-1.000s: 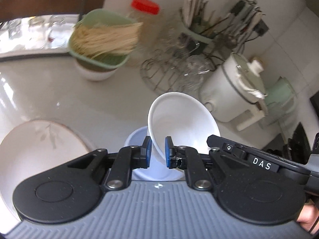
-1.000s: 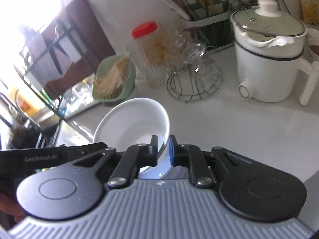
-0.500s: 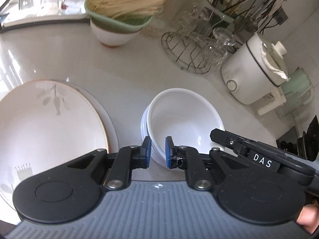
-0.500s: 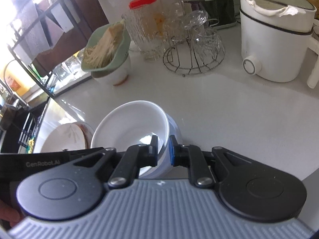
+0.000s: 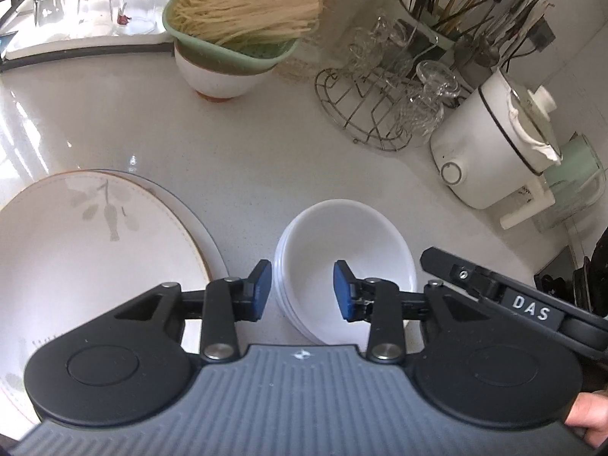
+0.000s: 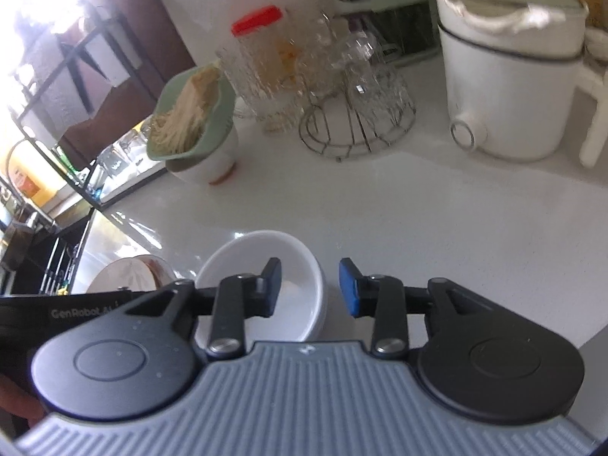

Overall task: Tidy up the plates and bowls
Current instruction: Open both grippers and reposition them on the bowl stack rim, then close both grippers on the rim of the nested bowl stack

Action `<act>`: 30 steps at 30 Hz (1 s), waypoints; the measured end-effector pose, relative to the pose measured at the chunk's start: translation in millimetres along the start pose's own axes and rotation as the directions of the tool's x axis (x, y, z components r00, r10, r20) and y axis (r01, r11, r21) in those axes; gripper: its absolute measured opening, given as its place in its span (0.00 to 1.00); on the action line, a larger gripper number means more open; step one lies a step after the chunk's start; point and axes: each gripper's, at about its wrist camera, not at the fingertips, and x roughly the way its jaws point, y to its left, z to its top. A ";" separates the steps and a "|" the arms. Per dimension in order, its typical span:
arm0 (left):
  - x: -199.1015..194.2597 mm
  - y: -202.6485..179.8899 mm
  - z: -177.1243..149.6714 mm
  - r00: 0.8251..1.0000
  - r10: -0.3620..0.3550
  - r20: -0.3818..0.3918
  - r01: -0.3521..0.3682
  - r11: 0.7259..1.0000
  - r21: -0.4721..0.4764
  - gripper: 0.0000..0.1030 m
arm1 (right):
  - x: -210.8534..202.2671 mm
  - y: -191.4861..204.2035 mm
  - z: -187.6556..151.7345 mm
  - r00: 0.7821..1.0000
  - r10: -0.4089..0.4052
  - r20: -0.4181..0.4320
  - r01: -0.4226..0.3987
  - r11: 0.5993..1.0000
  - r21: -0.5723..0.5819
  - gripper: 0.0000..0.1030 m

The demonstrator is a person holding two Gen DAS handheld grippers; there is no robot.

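A stack of white bowls (image 5: 344, 254) rests on the pale counter, the top bowl nested in those beneath. My left gripper (image 5: 302, 290) straddles its near-left rim with jaws opening; the pads stand clear of the rim. In the right wrist view the same bowl stack (image 6: 262, 269) sits low and left. My right gripper (image 6: 311, 288) spans its right rim, jaws opening, pads off the rim. A large white plate (image 5: 95, 250) with a leaf print lies on a stack of plates to the left.
Behind stand a green strainer of noodles (image 5: 243, 19) on a white bowl, a wire rack (image 5: 372, 110) with glassware, a utensil holder (image 5: 456, 15), a white electric pot (image 5: 494, 144) and a tray of glasses (image 5: 87, 7). The other gripper's black body (image 5: 513, 300) lies right of the bowls.
The white bowl, held tilted above the stack by both grippers, came down and now sits nested on it. Both grippers' jaws have parted from its rim.
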 end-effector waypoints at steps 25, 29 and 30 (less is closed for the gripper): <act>3.7 -19.2 -1.2 0.992 0.118 -0.035 -0.118 0.993 -0.003 0.39 | 43.4 -13.6 -5.0 0.987 0.053 -0.150 -0.030 0.988 0.150 0.16; 7.0 -21.6 -6.5 0.993 0.108 -0.046 -0.108 0.994 0.004 0.39 | 42.5 -9.4 -6.5 0.989 0.027 -0.145 -0.009 0.992 0.123 0.13; 9.4 -21.7 -7.3 0.993 0.105 -0.053 -0.105 0.994 0.006 0.40 | 42.0 -8.9 -6.5 0.989 0.018 -0.144 -0.001 0.993 0.120 0.13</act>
